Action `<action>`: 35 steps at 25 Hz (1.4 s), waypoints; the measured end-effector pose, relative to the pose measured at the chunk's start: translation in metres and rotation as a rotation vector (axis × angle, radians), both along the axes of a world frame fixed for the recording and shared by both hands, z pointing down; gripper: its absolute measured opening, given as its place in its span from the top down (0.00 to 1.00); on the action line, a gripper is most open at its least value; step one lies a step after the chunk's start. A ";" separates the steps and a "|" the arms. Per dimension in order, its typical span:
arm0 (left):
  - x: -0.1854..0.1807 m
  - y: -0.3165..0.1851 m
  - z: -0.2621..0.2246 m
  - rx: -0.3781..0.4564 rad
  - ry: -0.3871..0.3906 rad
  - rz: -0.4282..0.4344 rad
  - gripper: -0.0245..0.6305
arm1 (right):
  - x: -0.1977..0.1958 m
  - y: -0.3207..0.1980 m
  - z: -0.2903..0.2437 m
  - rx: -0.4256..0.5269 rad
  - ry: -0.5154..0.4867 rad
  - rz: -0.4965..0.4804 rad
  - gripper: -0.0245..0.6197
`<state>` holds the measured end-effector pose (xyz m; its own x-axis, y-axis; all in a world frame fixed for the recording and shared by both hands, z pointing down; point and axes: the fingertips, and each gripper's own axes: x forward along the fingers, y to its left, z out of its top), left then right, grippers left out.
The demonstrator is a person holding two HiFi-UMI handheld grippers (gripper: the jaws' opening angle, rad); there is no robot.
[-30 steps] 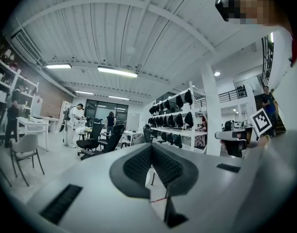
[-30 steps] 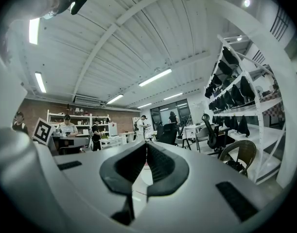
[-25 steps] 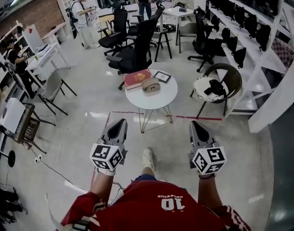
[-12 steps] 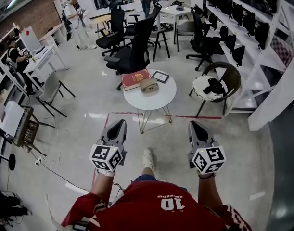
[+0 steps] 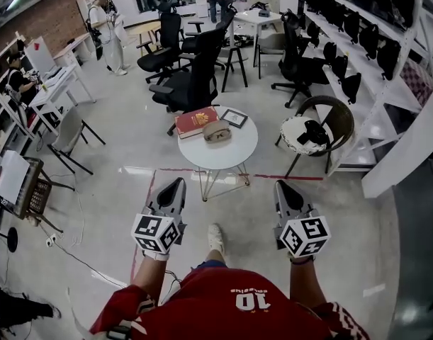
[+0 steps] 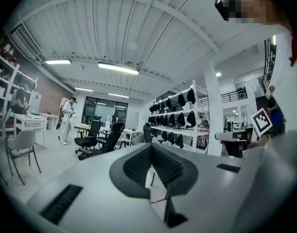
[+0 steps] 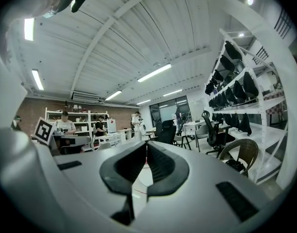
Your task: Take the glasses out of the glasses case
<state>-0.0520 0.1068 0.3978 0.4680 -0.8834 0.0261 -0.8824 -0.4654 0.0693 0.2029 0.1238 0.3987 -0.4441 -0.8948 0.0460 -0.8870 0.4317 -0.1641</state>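
The case [image 5: 217, 132] is seen shut on the round worktop [image 5: 234, 151] beside a book [image 5: 196, 120]; it is judged light, stiff, smooth, best taken across its sides. The left claw [image 5: 176, 183] and right claw [image 5: 283, 187] are held closed, empty, well away.

Centre of the frame: one round white table [image 5: 229, 156] on thin metal legs. On the table, three things in all: one red hardcover book [image 5: 197, 121], one tan oval glasses case [image 5: 217, 132], one small black-framed picture [image 5: 235, 117]. Lower frame: two grey hand-held grippers, one left gripper [image 5: 179, 182] and one right gripper [image 5: 280, 185], two jaws apiece. Right of frame: one round brown wicker chair [image 5: 341, 116]. Upper left: one standing person in white [image 5: 103, 21].
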 end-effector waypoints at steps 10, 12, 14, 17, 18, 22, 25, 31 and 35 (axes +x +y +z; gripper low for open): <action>0.005 -0.073 0.000 -0.021 0.005 0.024 0.95 | -0.004 -0.071 -0.005 -0.016 0.003 -0.004 0.94; 0.005 -0.092 -0.004 -0.019 0.005 0.029 0.95 | -0.006 -0.088 -0.009 -0.014 0.001 -0.005 0.94; 0.002 -0.110 -0.008 -0.018 0.008 0.031 0.95 | -0.010 -0.107 -0.013 -0.014 0.003 -0.008 0.94; -0.005 -0.139 -0.010 -0.014 0.016 0.028 0.95 | -0.017 -0.136 -0.016 -0.013 0.015 -0.013 0.94; -0.008 -0.149 -0.010 -0.014 0.021 0.028 0.95 | -0.020 -0.145 -0.017 -0.011 0.018 -0.014 0.94; -0.018 -0.185 -0.010 -0.014 0.032 0.030 0.95 | -0.032 -0.179 -0.020 -0.013 0.040 -0.018 0.93; -0.030 -0.209 -0.009 -0.023 0.041 0.030 0.95 | -0.045 -0.203 -0.025 -0.019 0.062 -0.017 0.93; -0.057 -0.251 -0.007 -0.042 0.060 0.025 0.95 | -0.072 -0.244 -0.031 -0.028 0.101 -0.024 0.93; -0.069 -0.275 -0.007 -0.038 0.053 0.027 0.95 | -0.090 -0.271 -0.033 -0.026 0.113 -0.042 0.94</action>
<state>-0.1209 -0.1685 0.3908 0.4929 -0.8694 0.0342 -0.8644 -0.4847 0.1339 0.1126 -0.1471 0.3660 -0.4721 -0.8733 0.1203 -0.8815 0.4661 -0.0757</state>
